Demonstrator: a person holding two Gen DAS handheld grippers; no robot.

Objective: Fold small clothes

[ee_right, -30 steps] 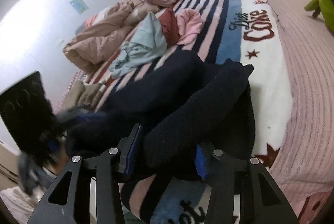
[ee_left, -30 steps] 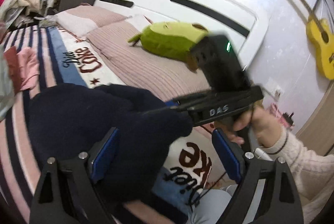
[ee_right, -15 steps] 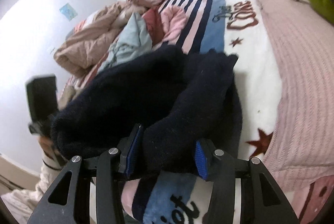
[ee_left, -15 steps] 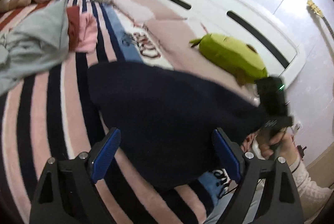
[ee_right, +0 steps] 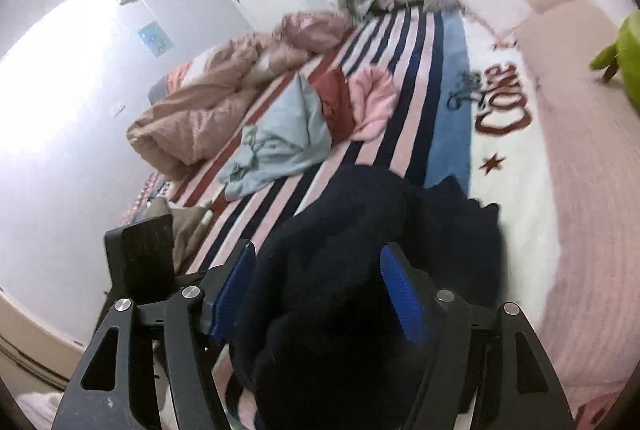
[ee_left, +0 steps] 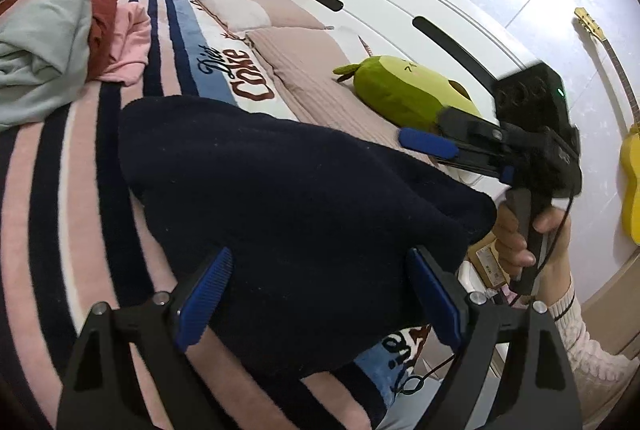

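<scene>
The right gripper (ee_right: 316, 294) has been clamping the navy garment (ee_left: 288, 197); now its jaws are opening, fabric between them, probably releasing a finished fold. The left gripper (ee_left: 320, 294) hangs wide open over the garment, holding nothing. It lies on the striped blanket (ee_left: 80, 165); unfolded clothes (ee_right: 304, 121) wait beyond. No containers.

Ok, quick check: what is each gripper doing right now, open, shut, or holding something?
Left gripper: open wide, nothing gripped; the fuzzy dark navy knitted garment lies on the bed beyond its pads.
Right gripper: jaws opening, the navy garment's fold between them, apparently released.
</scene>
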